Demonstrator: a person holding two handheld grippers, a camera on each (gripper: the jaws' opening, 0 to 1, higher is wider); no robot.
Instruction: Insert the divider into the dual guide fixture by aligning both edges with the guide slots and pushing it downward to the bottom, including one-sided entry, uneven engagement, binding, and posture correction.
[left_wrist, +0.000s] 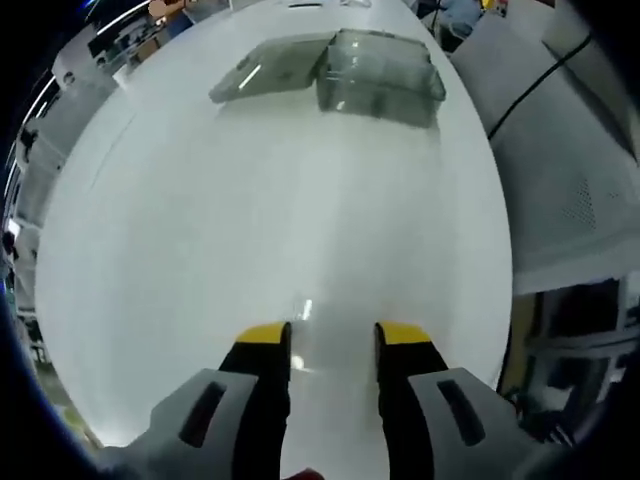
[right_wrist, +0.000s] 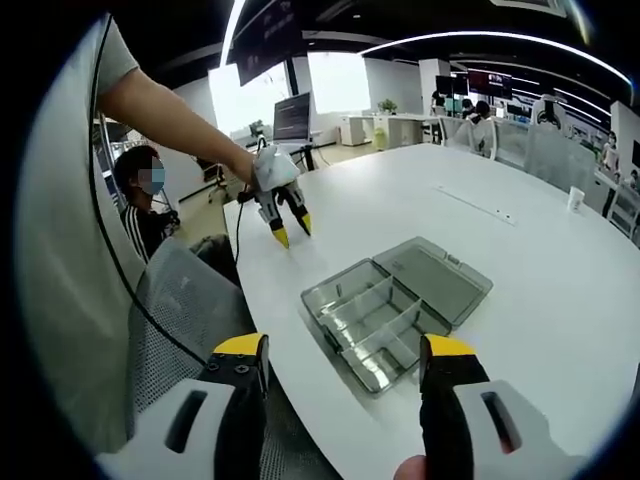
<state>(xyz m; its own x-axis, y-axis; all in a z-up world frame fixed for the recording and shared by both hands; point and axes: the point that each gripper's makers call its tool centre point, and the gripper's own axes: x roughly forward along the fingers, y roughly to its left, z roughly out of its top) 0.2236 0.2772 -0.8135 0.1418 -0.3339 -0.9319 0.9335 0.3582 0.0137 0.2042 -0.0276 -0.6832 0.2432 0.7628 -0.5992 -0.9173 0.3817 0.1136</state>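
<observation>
- Right gripper view: a clear plastic compartment box (right_wrist: 375, 325) lies on the white table (right_wrist: 520, 270), its hinged lid (right_wrist: 435, 275) folded open flat beside it. Dividers (right_wrist: 385, 318) stand inside, splitting the tray into several compartments; whether anything lies in them cannot be told.
- The right gripper (right_wrist: 342, 352) hangs above the table's near edge, jaws spread wide, holding nothing.
- The left gripper (right_wrist: 291, 232), in a person's hand, hovers over the table beyond the box, tips apart.
- Left gripper view: the left gripper (left_wrist: 333, 333) is spread and empty above bare tabletop (left_wrist: 250, 230); the box (left_wrist: 380, 78) sits well ahead, lid (left_wrist: 270, 68) open.
</observation>
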